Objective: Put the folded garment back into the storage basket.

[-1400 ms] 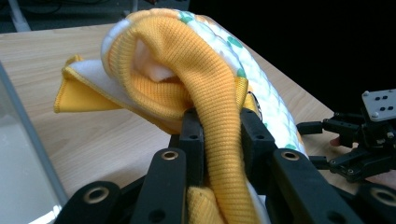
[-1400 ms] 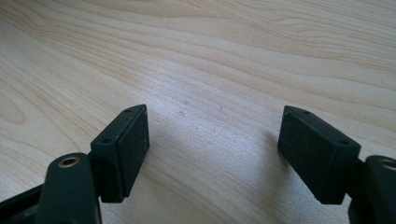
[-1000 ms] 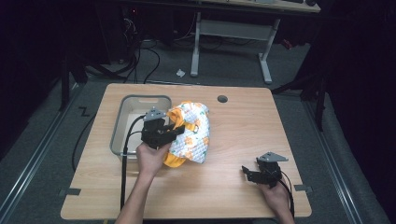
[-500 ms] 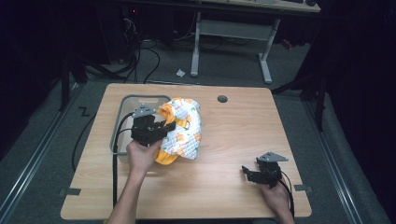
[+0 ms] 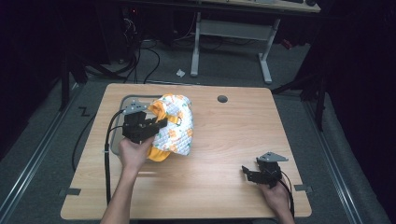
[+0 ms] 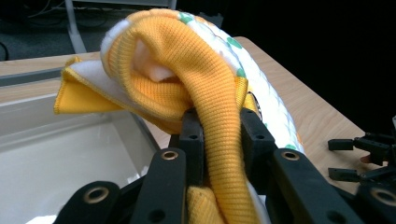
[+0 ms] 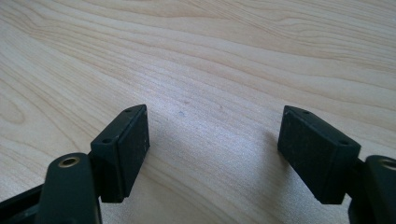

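Two grippers: left gripper [image 5: 161, 124] clamped the garment's [image 5: 176, 126] orange hem, lifting it beside the bin [image 5: 122, 103]; right gripper [image 5: 249, 172] rested apart on the desk [image 5: 233, 135], idle.

A light wooden table [image 5: 219, 140] is seen with rounded corners; a round cable hole [image 5: 222, 99] is set near its far edge; a grey bin [image 5: 122, 103] is parked at the far left part, and a yellow patterned cloth [image 5: 175, 126] is partly draped just beside it.
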